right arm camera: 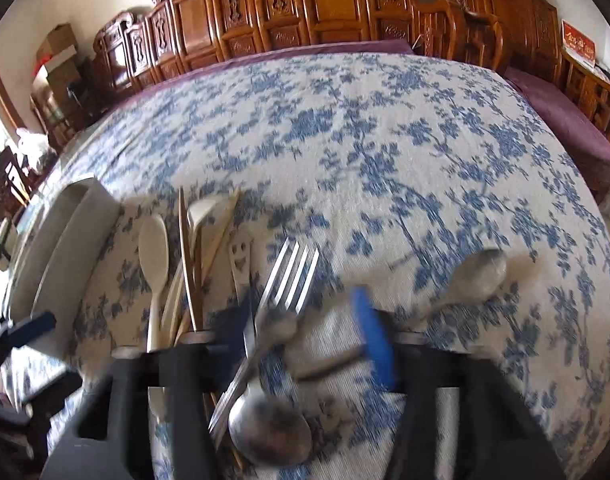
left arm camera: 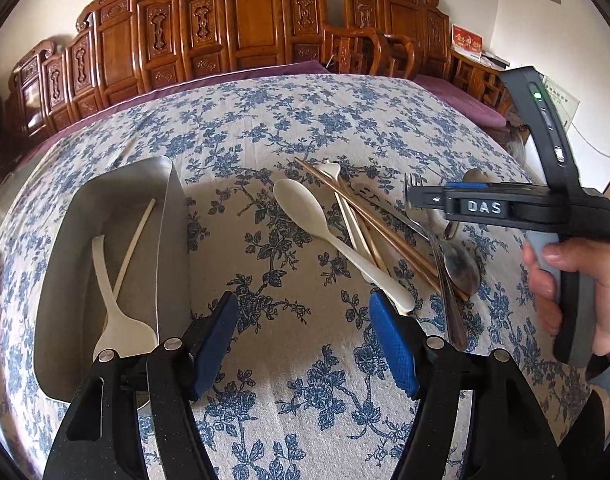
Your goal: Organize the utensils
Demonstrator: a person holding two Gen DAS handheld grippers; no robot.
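Right tool (left arm camera: pixel 415 200) reads "DAS".

Left wrist: low over the floral tablecloth (left arm camera: pixel 305 128), facing the carved chairs.
Right wrist: closer, blurred, above the shared utensil pile (right arm camera: pixel 209 280).

- A tray (left arm camera: pixel 65 240) sits on the worktop (left arm camera: pixel 305 120), left of a utensil pile.
- In the tray, a spoon (left arm camera: pixel 117 320) crosses a chopstick (left arm camera: pixel 135 240).
- In the pile, a plastic spoon (left arm camera: pixel 325 228) lies left of the chopsticks (left arm camera: pixel 385 232); a fork (left arm camera: pixel 415 200) and a metal spoon (left arm camera: pixel 461 268) lie to the right.
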